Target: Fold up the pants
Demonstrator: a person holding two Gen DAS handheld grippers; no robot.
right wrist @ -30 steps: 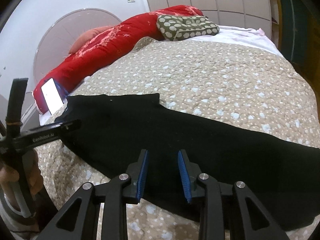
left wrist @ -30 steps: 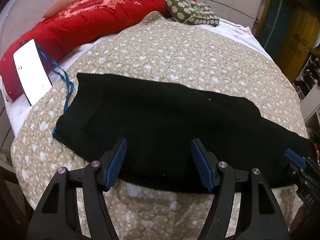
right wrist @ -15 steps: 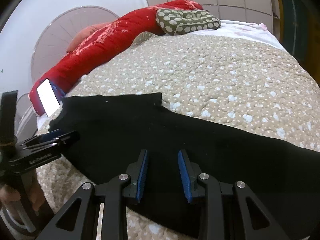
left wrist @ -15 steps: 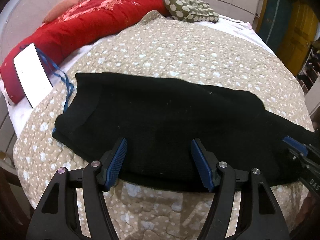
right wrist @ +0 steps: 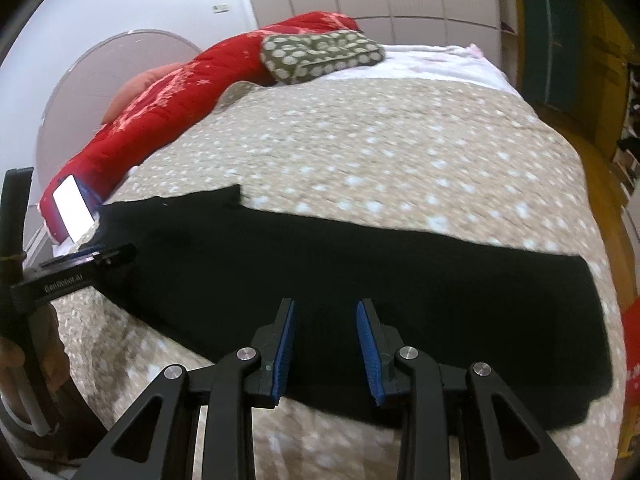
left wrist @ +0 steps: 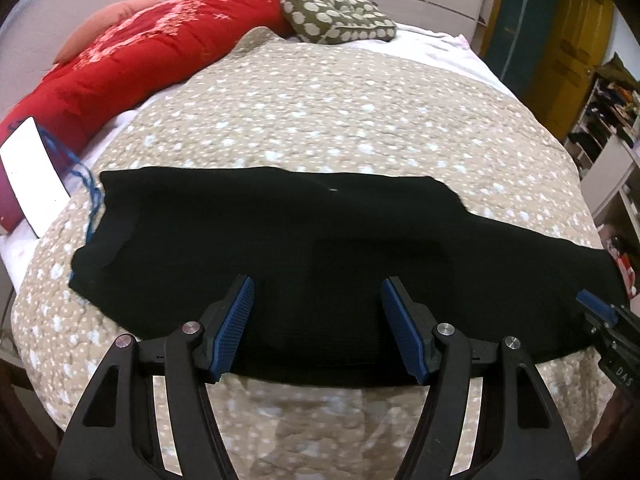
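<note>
The black pants lie flat across the middle of the frame on the beige spotted quilt of the bed. The left claw is spread wide above their near edge, gripping nothing. The right claw, also parted and empty, hovers over the near edge at lower centre.

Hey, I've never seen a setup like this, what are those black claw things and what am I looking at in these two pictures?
Those are two hand-held grippers, each with a camera looking along its blue-padded fingers. One picture comes from the left gripper, the other from the right gripper. Both are open, holding nothing, and hover at the near edge of black pants spread flat on a beige spotted quilt covering a bed. Behind lie a red blanket and a green dotted cushion.
</note>
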